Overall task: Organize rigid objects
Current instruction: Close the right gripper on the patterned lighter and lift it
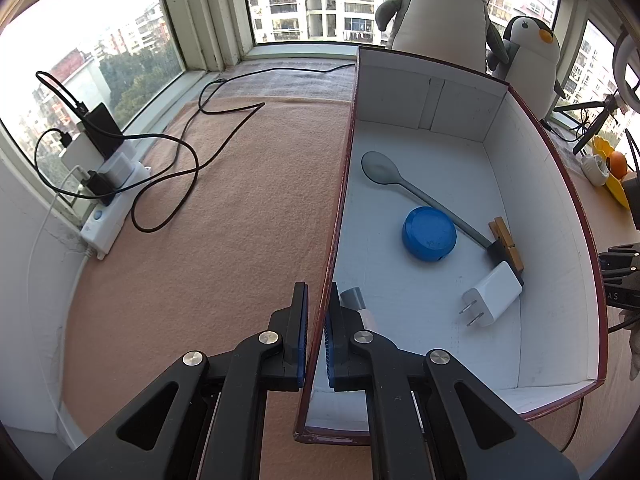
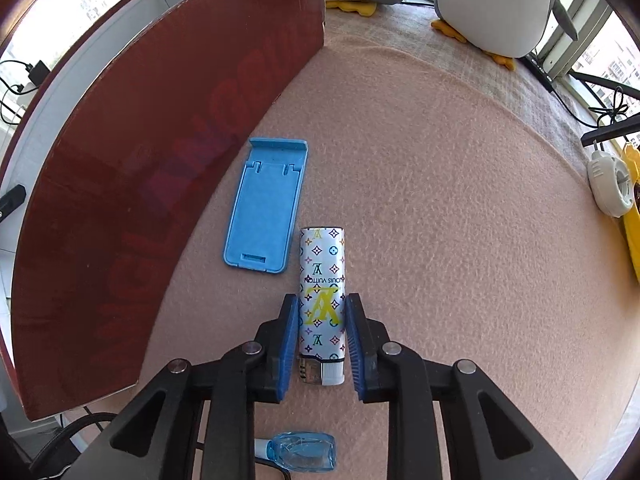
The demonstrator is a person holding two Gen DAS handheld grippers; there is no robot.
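A red box with white inside point(image 1: 552, 216) stands on the peach cloth. My left gripper point(image 1: 317, 300) is shut on the box's left wall point(image 1: 340, 184). Inside lie a grey spoon point(image 1: 384, 170), a blue round lid point(image 1: 429, 233), a wooden clothespin point(image 1: 507, 243), a white plug adapter point(image 1: 493, 298) and a small grey piece point(image 1: 353, 298). In the right wrist view my right gripper point(image 2: 322, 309) straddles a patterned white lighter point(image 2: 322, 292) on the cloth, its pads close to both sides, with narrow gaps. A blue phone stand point(image 2: 269, 206) lies flat beside the box's red outer wall point(image 2: 140, 184).
A power strip with chargers and black cables point(image 1: 108, 196) sits at the left window. Plush penguins point(image 1: 440, 4) stand behind the box. A small clear blue bottle point(image 2: 300, 450) lies under my right gripper. A white round device point(image 2: 610, 184) and a yellow object lie at the right edge.
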